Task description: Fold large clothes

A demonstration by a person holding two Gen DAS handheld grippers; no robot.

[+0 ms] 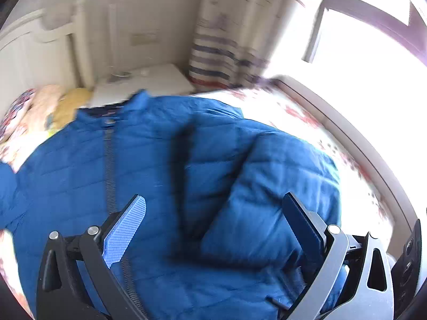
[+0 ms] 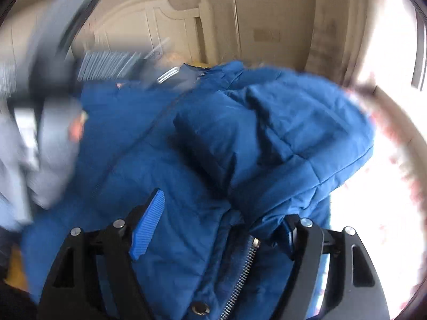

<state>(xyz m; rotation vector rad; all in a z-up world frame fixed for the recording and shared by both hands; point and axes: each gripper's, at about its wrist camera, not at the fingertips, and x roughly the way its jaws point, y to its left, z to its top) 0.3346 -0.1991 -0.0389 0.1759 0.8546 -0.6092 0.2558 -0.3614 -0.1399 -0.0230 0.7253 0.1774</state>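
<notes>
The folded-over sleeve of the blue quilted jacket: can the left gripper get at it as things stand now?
Probably yes. The left gripper is open above the blue quilted jacket, and the folded-over sleeve lies between and just beyond its fingers, with nothing over it. The picture is blurred, so contact cannot be told.

Daylight from the window (image 1: 360, 32) blows out the right side; both fisheye views are motion-blurred and edge-warped.
</notes>
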